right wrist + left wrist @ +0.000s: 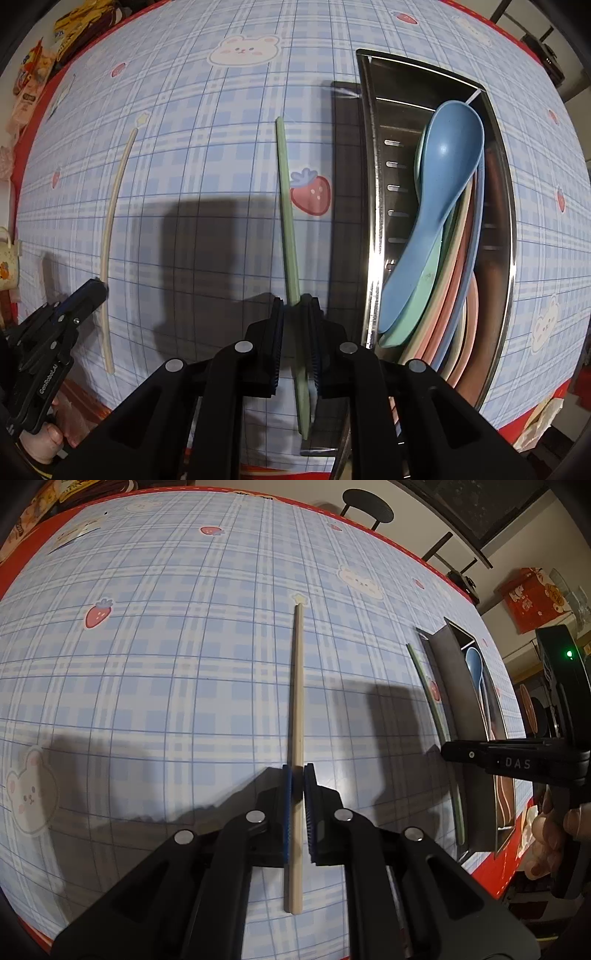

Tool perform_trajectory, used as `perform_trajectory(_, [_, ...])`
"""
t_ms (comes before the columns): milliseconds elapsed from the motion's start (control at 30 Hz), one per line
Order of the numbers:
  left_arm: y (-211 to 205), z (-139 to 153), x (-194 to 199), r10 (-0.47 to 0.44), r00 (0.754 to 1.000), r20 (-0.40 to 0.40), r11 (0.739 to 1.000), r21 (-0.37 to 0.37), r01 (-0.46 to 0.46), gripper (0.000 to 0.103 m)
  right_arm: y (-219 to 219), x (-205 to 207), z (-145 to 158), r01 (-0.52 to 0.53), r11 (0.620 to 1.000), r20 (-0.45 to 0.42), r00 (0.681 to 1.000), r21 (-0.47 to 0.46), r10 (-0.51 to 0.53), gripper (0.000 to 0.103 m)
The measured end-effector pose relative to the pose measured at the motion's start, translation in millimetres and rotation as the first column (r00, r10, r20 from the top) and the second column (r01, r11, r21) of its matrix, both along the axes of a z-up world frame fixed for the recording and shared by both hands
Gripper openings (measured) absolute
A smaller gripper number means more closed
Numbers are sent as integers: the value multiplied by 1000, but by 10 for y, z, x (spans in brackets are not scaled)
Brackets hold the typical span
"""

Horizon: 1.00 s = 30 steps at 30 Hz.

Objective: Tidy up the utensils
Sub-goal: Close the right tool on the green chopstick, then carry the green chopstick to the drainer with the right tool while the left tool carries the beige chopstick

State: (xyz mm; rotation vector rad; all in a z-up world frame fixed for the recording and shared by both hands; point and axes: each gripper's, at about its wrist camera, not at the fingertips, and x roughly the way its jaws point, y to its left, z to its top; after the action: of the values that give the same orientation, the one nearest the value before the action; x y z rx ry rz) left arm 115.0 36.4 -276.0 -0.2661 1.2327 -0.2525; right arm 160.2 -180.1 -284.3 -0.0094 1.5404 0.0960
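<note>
Mostly sorted: the blue spoon (443, 177) and a stack of pastel utensils already sit in the steel tray (373, 221) at right, leaving two chopsticks on the tabletop (147, 683). Left gripper (297, 786) points steeply down, clamped on the beige chopstick (297, 686) lying mid-tabletop. Right gripper (297, 314) points straight down over the green chopstick (286, 206) just left of the tray, jaws nearly together around it; can't tell if both pads bite.

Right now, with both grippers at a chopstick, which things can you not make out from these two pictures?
- Stainless steel utensil tray: its near end is hidden by the right gripper in the right wrist view.
- Utensils under the blue spoon: their number and kinds are hidden by overlap.
- Green chopstick: whether it is lifted or lies on the tablecloth.
- Beige chopstick in the left gripper: the same doubt, left wrist view.
</note>
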Motion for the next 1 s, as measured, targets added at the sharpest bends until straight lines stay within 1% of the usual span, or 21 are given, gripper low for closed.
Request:
perform_trajectory(100, [22, 4, -26, -12, 1000, 1, 1000, 2, 12, 11, -18, 18, -7, 0, 1000, 10, 1000, -9, 0, 16])
perform_trajectory(133, [-2, -3, -10, -16, 1000, 1, 1000, 4, 16, 12, 9, 12, -1, 4, 1000, 13, 1000, 0, -4, 14])
perform_trajectory(267, [-21, -3, -13, -33, 999, 8, 999, 21, 33, 13, 156, -68, 7, -19, 1000, 29, 999, 6, 18, 14])
perform_trajectory(367, [-54, -1, -6, -43, 999, 14, 998, 35, 42, 13, 233, -132, 5, -33, 999, 63, 997, -18, 35, 13])
perform_trajectory(500, [-85, 1, -7, -51, 998, 21, 997, 50, 50, 13, 269, -263, -2, -23, 999, 122, 992, -29, 26, 7])
perform_trajectory(600, [-94, -2, 7, -54, 998, 21, 997, 48, 53, 12, 193, -473, -17, 6, 1000, 166, 986, 10, -7, 7])
perform_trajectory(667, [-77, -5, 3, -52, 998, 20, 998, 33, 51, 11, 183, -592, 1, -3, 1000, 181, 983, 23, -2, 7])
perform_trajectory(800, [-60, -1, -52, -52, 999, 18, 998, 27, 51, 11, 277, -846, 34, -15, 993, 210, 978, 115, -10, 7])
perform_trajectory(900, [4, -13, -107, -32, 1000, 1, 999, -17, 32, 11, 271, -1005, 131, -35, 981, 243, 970, 193, -14, 7])
perform_trajectory(1000, [67, -16, -170, -15, 1000, -19, 998, -64, 13, 10, 192, -1107, 227, -27, 960, 273, 961, 278, -52, 7])
